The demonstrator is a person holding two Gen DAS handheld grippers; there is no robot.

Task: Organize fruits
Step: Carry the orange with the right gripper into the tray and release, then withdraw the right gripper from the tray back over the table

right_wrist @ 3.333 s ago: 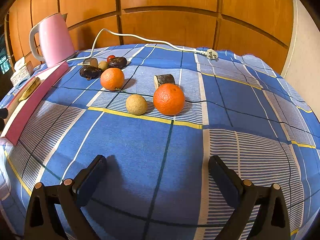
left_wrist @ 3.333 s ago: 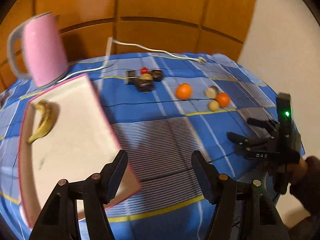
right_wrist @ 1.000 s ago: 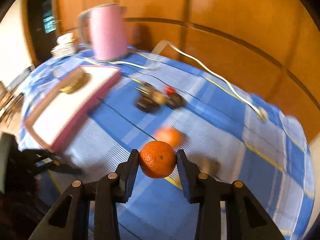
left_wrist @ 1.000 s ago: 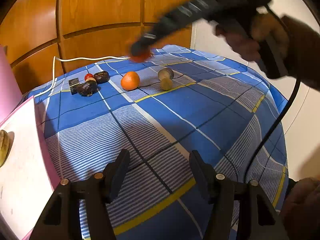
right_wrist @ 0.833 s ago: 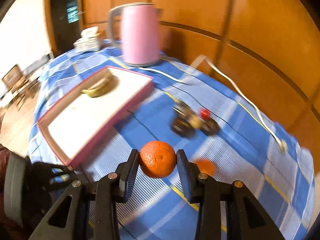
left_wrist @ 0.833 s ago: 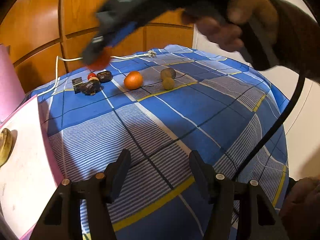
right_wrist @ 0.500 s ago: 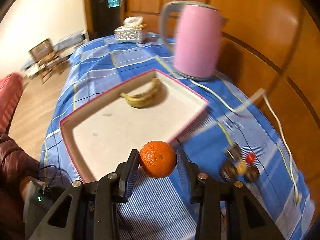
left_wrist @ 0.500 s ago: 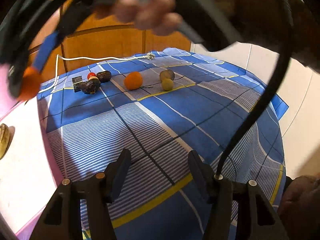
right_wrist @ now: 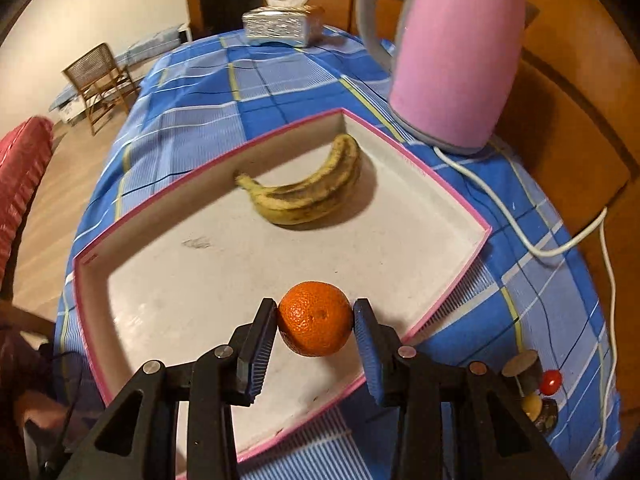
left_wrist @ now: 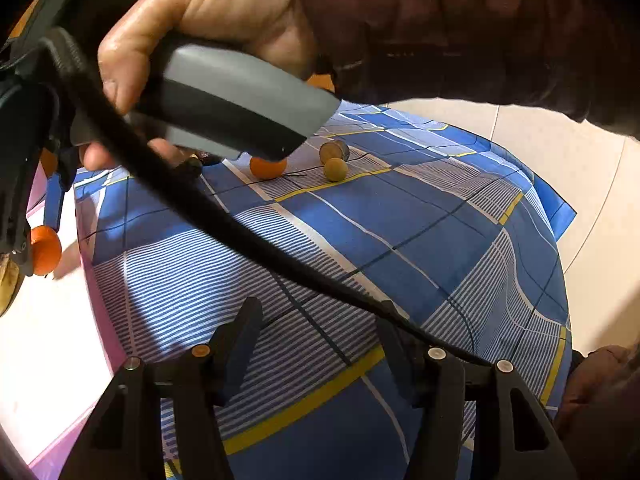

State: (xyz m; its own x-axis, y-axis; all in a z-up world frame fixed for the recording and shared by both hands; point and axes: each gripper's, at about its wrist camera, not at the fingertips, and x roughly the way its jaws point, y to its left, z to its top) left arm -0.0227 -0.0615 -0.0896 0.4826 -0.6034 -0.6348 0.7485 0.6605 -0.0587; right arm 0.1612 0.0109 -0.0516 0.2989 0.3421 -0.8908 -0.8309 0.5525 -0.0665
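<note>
The right gripper (right_wrist: 315,326) has swung from the desk's fruit cluster to above the tray (right_wrist: 460,208), jaws clamped on the orange (right_wrist: 315,323), near the tray's front edge; release seems next; the left gripper (left_wrist: 316,344) hangs open, empty.

Looks like a home, probably a living or dining room: checked blue tablecloth (right_wrist: 280,80), pink electric kettle (right_wrist: 452,52), tissue box (right_wrist: 282,24), wooden wall panels (right_wrist: 560,120), wicker chair (right_wrist: 98,80) on wooden floor, red cushioned seat (right_wrist: 20,168).
</note>
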